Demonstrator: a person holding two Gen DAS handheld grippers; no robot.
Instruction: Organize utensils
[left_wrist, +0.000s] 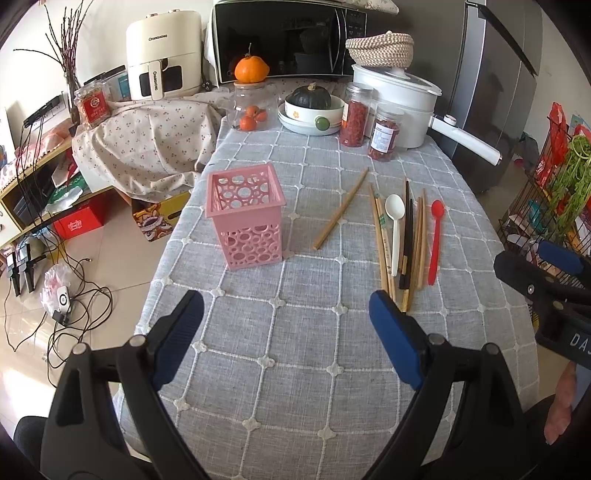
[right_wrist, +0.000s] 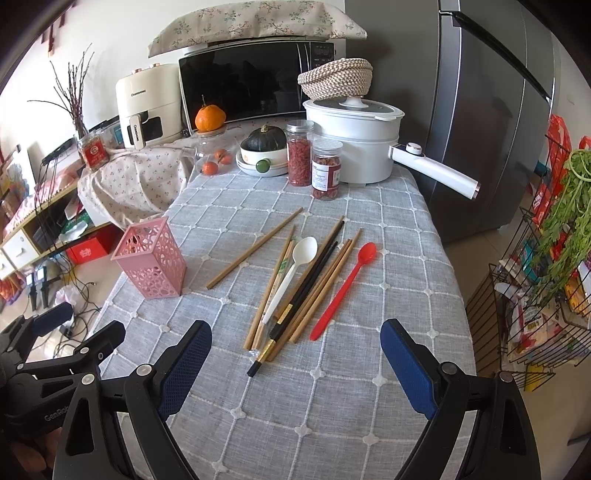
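A pink perforated utensil holder (left_wrist: 245, 216) (right_wrist: 151, 258) stands upright and empty on the grey checked tablecloth. To its right lie one lone wooden chopstick (left_wrist: 341, 208) (right_wrist: 255, 248), a bundle of wooden and black chopsticks (left_wrist: 410, 240) (right_wrist: 306, 288), a white spoon (left_wrist: 395, 229) (right_wrist: 293, 273) and a red spoon (left_wrist: 436, 240) (right_wrist: 343, 290). My left gripper (left_wrist: 286, 306) is open and empty, near the table's front edge. My right gripper (right_wrist: 295, 336) is open and empty, just short of the utensil ends.
At the table's back stand a white pot (right_wrist: 354, 144) with a long handle, two jars (right_wrist: 327, 168), a bowl with a squash (right_wrist: 264, 149) and a glass jar of oranges (right_wrist: 214, 153). A fridge (right_wrist: 487, 110) and wire rack (right_wrist: 535, 295) are at right.
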